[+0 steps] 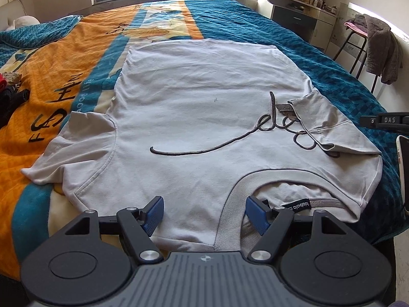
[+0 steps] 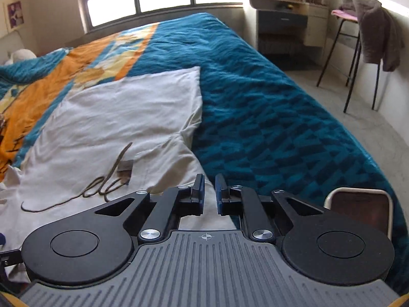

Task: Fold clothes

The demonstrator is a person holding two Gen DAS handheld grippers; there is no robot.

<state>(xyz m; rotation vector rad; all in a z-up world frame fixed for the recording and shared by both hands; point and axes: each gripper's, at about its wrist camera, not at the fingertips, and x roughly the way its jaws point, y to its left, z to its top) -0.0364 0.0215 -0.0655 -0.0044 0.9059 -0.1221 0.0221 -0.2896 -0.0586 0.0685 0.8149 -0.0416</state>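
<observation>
Bed (image 1: 255, 25), teal-orange blanket. Shirt (image 1: 191, 89) spread flat across it, collar (image 1: 230, 217) nearest, hem far; right sleeve (image 1: 332, 128) turned in over the lettering, left sleeve (image 1: 71, 140) out flat. Left tongs (image 1: 202, 213) wide open over shoulder and collar, gripping nothing. Right tongs (image 2: 209, 194) nearly closed, narrow gap, nothing held, above shirt's edge. Risk: pinching top layer only at collar, so the back lags and bunches; turned-in sleeve slipping loose.

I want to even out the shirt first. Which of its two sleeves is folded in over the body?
The right-hand sleeve in the left wrist view: it lies over the script lettering. The other sleeve is spread flat outward.
</observation>
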